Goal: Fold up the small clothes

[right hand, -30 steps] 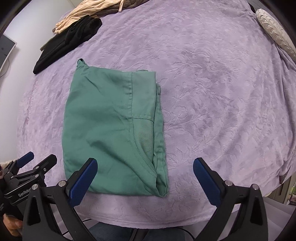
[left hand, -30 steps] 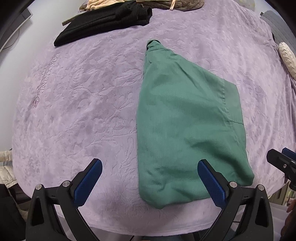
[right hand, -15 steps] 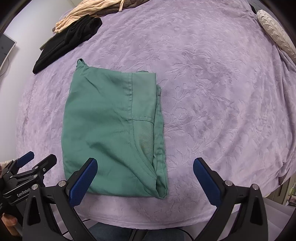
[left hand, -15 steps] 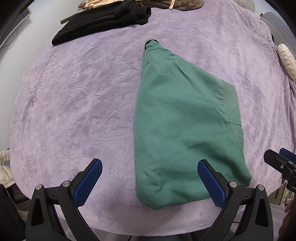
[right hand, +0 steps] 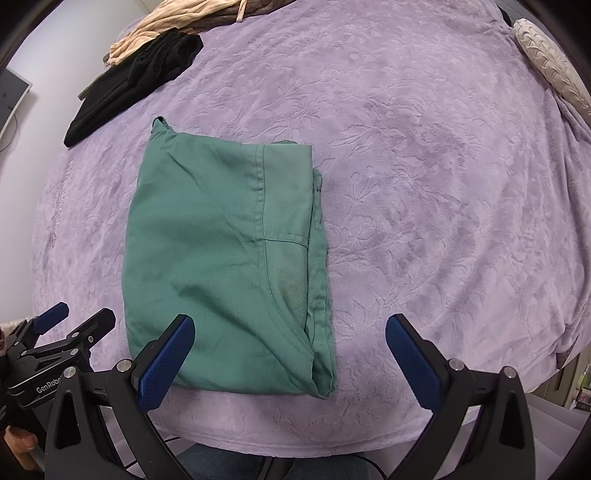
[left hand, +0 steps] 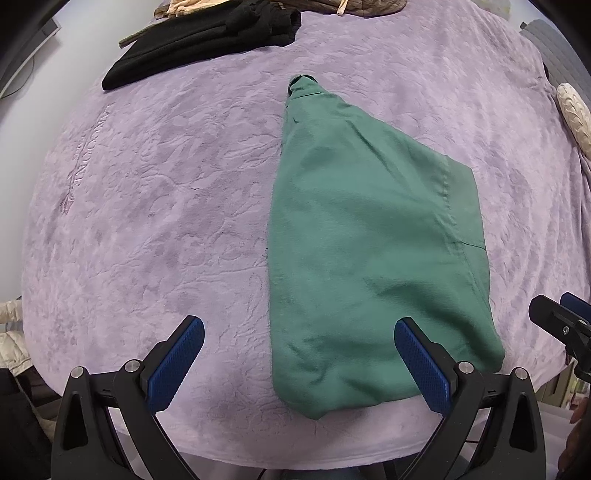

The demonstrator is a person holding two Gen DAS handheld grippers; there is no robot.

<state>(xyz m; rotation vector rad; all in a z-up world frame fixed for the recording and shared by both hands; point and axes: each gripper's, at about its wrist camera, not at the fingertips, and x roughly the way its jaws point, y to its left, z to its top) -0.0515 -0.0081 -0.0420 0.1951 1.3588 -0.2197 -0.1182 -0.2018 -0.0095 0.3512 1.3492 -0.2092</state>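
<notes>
Covering almost everything is a big purple blanket (right hand: 424, 177) with leafy bumps in it. The green clothes (right hand: 221, 258) lie flat on the blanket, folded over into a neat block, close to the near edge. A seam runs down the green clothes, and one corner at the far end pokes up a little.

Far behind the green clothes, by the blanket's back edge, is a black piece of clothing (left hand: 207, 40). A tan cloth (right hand: 166, 26) is bunched up touching the black one. A small cream pillow (right hand: 550, 70) sits well away to the right of the green clothes.

The left gripper (left hand: 299, 363) hangs above the near end of the green clothes, spread wide with nothing in it. The right gripper (right hand: 290, 360) hangs above the near right corner of the green clothes, also wide apart and holding nothing.
</notes>
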